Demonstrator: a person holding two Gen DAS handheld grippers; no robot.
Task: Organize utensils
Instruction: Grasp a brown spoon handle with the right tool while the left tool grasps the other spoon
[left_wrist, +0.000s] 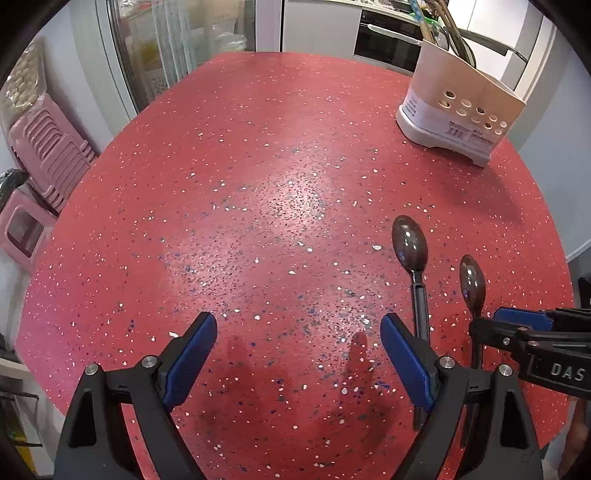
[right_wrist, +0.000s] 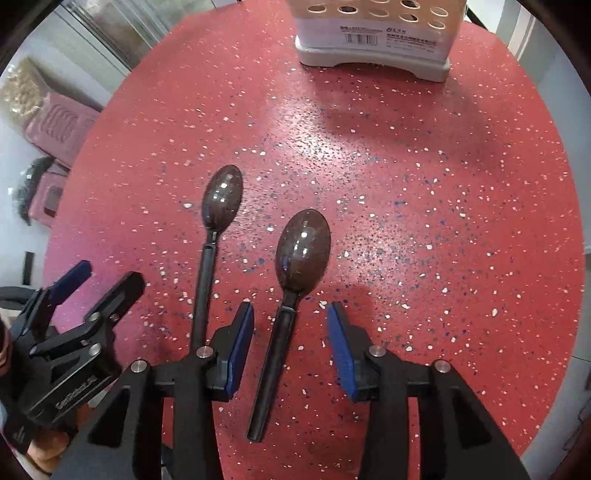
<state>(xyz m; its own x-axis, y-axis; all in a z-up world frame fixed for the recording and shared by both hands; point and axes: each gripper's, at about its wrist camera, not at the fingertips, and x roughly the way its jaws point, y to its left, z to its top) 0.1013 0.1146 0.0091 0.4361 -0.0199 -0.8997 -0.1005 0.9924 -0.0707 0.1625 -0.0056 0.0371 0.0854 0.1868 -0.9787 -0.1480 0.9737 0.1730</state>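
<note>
Blue-padded right tongs (right_wrist: 290, 345) straddle a spoon (right_wrist: 291, 291) handle, spread apart; left tongs (left_wrist: 299, 354) gape over bare table (left_wrist: 258, 184).

Red speckled tabletop (right_wrist: 443, 184), round-edged. Lying flat near the front: two dark spoons (right_wrist: 221, 199) (right_wrist: 301, 251) side by side, apart, bowls toward the far edge. Standing there: perforated beige holder (right_wrist: 373, 33) on grey base.
</note>
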